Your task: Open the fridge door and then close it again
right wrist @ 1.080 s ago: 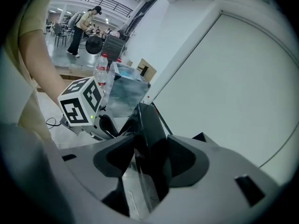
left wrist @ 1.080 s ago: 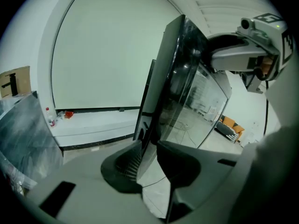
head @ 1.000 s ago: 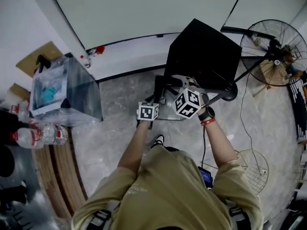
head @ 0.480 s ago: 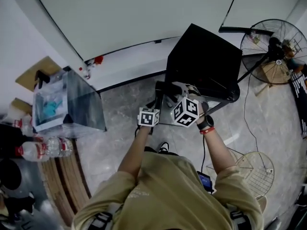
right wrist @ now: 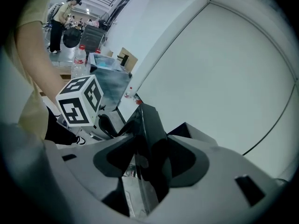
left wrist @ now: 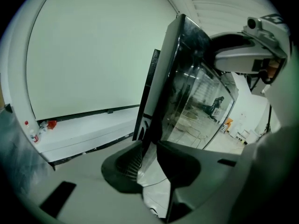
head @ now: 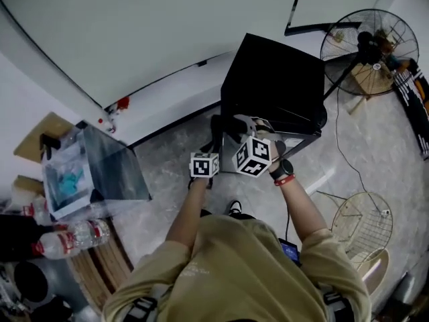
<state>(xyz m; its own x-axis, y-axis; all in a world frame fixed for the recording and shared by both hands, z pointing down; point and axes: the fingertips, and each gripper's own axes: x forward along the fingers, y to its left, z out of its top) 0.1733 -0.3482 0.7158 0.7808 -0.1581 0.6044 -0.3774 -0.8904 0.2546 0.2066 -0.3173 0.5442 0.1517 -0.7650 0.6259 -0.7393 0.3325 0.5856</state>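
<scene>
Head view: we list the black fridge [head: 273,79] on the floor by the wall. The left gripper [head: 213,136] and right gripper [head: 236,125] meet at its front corner, their tips too dark to read here.
Left gripper view: jaws clamped on the near edge of the glass fridge door [left wrist: 187,92], whose lower part is cut off.
Right gripper view: jaws gripping the same door's thick dark edge, which fills the gap.

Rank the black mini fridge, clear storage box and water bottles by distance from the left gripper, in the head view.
1. black mini fridge, straight ahead; the left gripper grips its door edge.
2. clear storage box, on the floor to the left.
3. water bottles, lower left, past the box.
</scene>
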